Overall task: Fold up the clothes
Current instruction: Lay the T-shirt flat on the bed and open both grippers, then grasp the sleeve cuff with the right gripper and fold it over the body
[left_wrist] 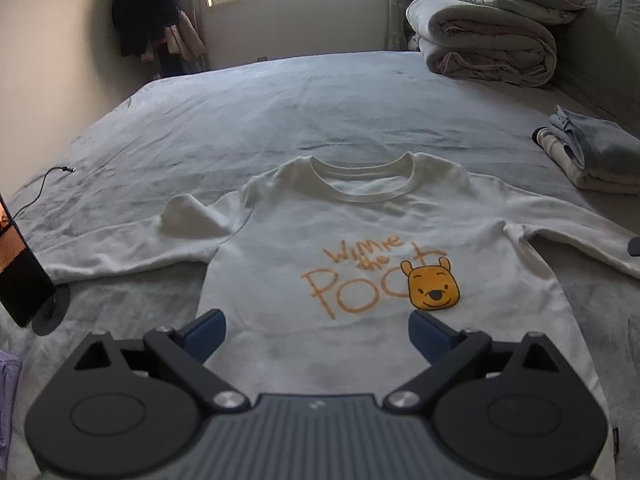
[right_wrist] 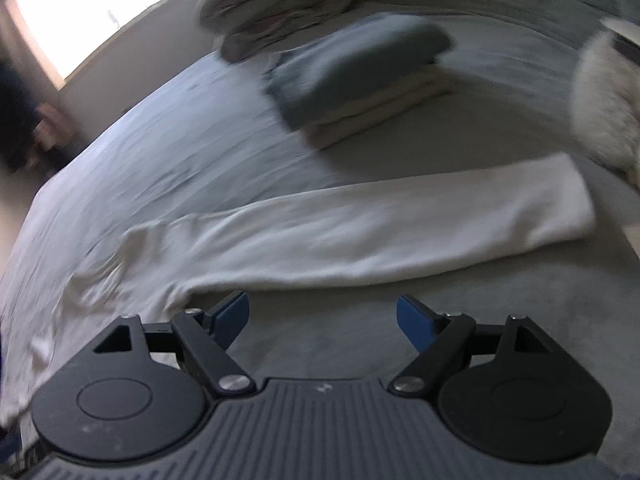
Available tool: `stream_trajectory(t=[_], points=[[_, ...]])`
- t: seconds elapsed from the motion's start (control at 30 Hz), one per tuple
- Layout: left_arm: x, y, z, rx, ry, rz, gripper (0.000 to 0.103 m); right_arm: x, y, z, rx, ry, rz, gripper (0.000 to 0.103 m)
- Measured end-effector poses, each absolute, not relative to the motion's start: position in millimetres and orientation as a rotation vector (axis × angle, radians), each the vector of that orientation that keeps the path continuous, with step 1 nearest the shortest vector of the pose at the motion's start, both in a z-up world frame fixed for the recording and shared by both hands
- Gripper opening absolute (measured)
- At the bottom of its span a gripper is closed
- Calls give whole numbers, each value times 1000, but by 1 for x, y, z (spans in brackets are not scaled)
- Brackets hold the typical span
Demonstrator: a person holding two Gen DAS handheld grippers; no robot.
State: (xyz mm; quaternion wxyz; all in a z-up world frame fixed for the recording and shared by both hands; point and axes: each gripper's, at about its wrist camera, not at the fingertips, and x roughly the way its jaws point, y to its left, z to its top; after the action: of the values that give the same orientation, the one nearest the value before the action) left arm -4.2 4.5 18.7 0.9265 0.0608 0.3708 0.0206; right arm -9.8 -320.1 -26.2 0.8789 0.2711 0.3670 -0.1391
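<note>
A white long-sleeved sweatshirt (left_wrist: pixel 360 224) with orange lettering and a yellow bear face lies flat, front up, on the grey bed (left_wrist: pixel 280 112), both sleeves spread out. My left gripper (left_wrist: pixel 316 334) hovers open over its lower front, nothing between the blue pads. In the blurred right wrist view, the sweatshirt's sleeve (right_wrist: pixel 360 228) stretches across the bed toward the right. My right gripper (right_wrist: pixel 323 322) stands open above the bare sheet just in front of that sleeve, near the armpit, with nothing in it.
A stack of folded clothes (left_wrist: pixel 592 156) (right_wrist: pixel 360 80) rests on the bed's right side. Rolled quilts and pillows (left_wrist: pixel 488 36) pile up at the far right. A dark device (left_wrist: pixel 20 276) and a cable (left_wrist: pixel 40 188) lie at the left edge. A fluffy white object (right_wrist: pixel 604 108) is at the right.
</note>
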Motion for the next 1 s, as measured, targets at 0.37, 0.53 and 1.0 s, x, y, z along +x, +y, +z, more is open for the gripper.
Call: stream_trajectory(t=[0.37,0.53,1.0], points=[[8,3,9,94,786,29,99,-13,-369,-54,815,715,-484,84],[22,6,-3,48,819,-27,99,-16,-380,-58,870,638,-503,83],[43,39,-21,-225,893,11,99,-15,-387,-51,824,495,-572,13]])
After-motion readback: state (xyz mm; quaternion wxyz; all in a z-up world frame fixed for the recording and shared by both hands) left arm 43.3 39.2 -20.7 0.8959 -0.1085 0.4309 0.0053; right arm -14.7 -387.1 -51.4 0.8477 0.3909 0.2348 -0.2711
